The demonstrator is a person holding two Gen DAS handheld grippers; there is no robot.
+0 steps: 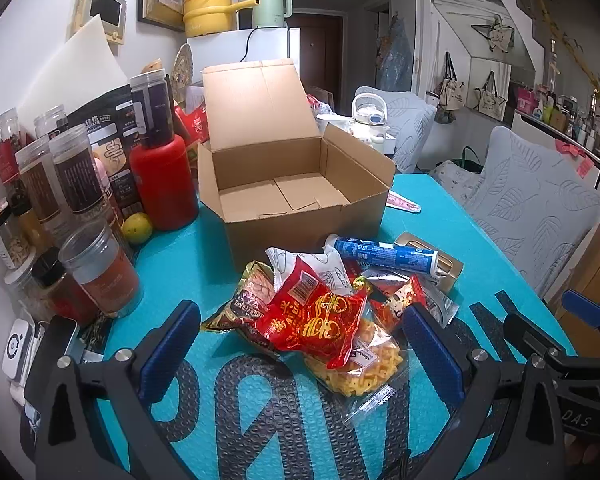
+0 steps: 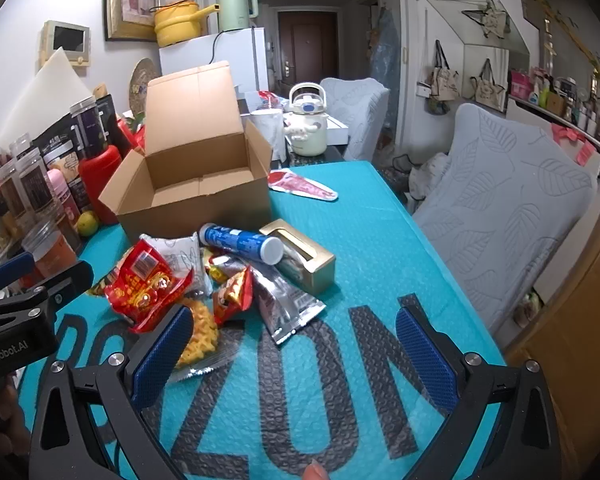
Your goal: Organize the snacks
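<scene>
Left gripper (image 1: 300, 354): jaws spread wide, nothing clamped, hovering above the near edge of the snack pile, angled downward. Right gripper (image 2: 294, 354): likewise wide apart and empty, hanging over bare teal mat (image 2: 380, 232) just right of the pile.

Directly between the left fingers: red foil packet (image 1: 316, 320), crumpled, resting on top of a clear bag of yellow crisps (image 1: 364, 372). Left of the red packet, a dark gold-edged bag (image 1: 240, 304); behind it, a white printed pouch (image 1: 320, 264). Right of the red packet, a silver sachet (image 2: 284, 304), long axis running from the pile toward the near right.

At the back of the pile: blue tube (image 1: 384, 254), lying flat, long axis crosswise to the box front, white cap pointing right, propped against a gold box (image 2: 304, 256).

Behind the pile: open cardboard box (image 1: 296, 184), empty, lid flap standing upright at the rear. Left of the box: red bottle (image 1: 164, 184), a lime (image 1: 137, 227), clustered jars (image 1: 72, 176).
</scene>
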